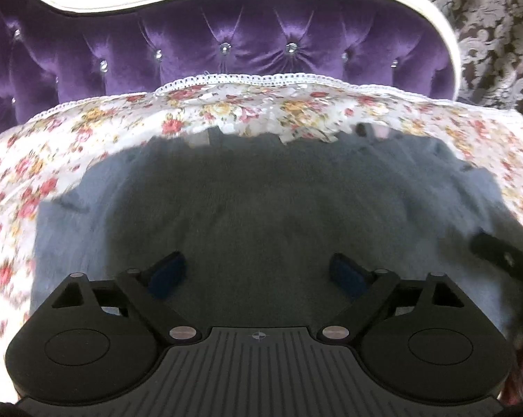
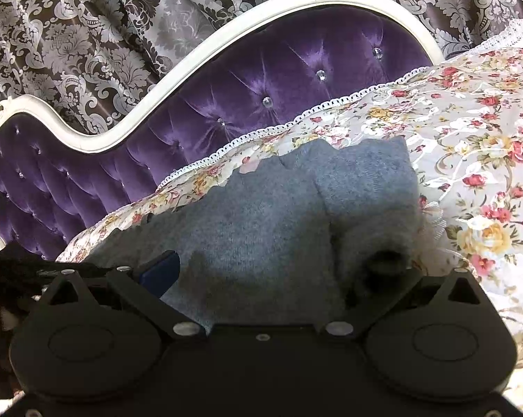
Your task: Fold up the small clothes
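- So the grey knit garment (image 1: 261, 201) is lying spread out on the floral bedspread (image 1: 88, 132), the one with the white lace edge, right up near the purple tufted headboard (image 1: 226, 45)
- My left tongs (image 1: 258, 274) are spread wide apart, both blue pads (image 1: 167, 271) hovering over the middle of the grey knit with nothing pinched between them
- The left view is a bit smeared, especially round the edges of the garment
- From the right side you can see one part of the garment folded over, a lighter grey flap (image 2: 362, 187) lying on top at the far right end
- My right tongs (image 2: 261, 274) sit low over the near edge of the knit. The left blue pad (image 2: 160, 271) shows fine, but the other one is buried in the fuzzy fabric, so I honestly can't tell if they're gripping or just resting open
- Patterned damask curtains (image 2: 88, 34) hang behind the headboard
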